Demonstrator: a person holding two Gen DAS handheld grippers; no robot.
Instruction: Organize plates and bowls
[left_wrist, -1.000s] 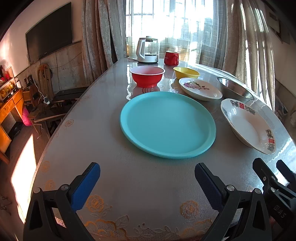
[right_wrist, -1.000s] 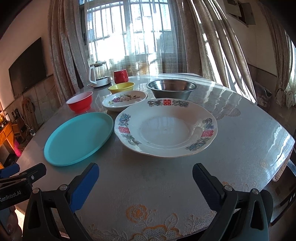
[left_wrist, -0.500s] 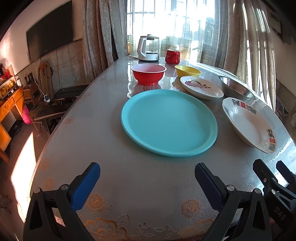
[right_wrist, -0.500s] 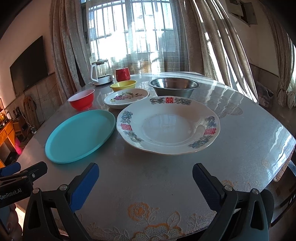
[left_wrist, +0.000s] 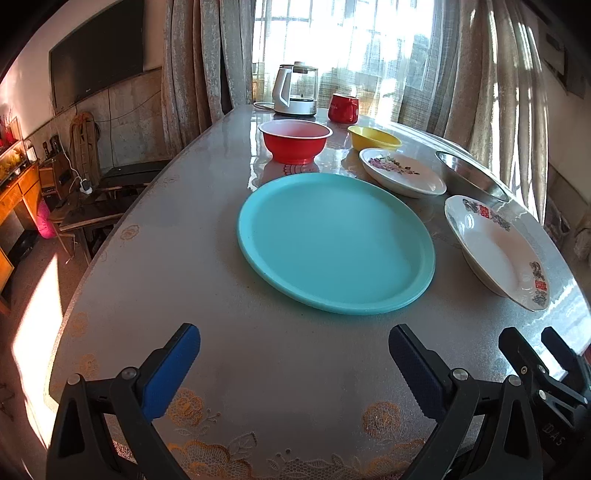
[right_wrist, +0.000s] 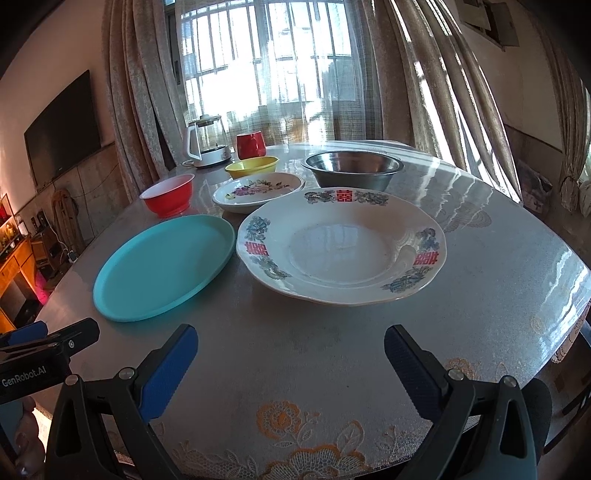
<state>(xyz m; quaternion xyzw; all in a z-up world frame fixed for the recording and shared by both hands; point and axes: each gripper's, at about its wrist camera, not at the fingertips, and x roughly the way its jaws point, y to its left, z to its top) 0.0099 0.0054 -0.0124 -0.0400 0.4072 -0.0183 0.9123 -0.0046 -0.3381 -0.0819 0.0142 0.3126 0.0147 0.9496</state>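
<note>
Both tongs gape empty over the worktop's (right_wrist: 498, 258) near edge: the left tongs (left_wrist: 293, 363) face the teal plate (left_wrist: 334, 242) straight ahead, the right tongs (right_wrist: 290, 363) face the white dish (right_wrist: 341, 245), each plate nearest its own tongs.

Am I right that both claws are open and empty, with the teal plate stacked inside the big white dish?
Not stacked. The right wrist view shows the teal plate flat on the table beside the big white dish. Both claws, left and right, are open and empty.
</note>
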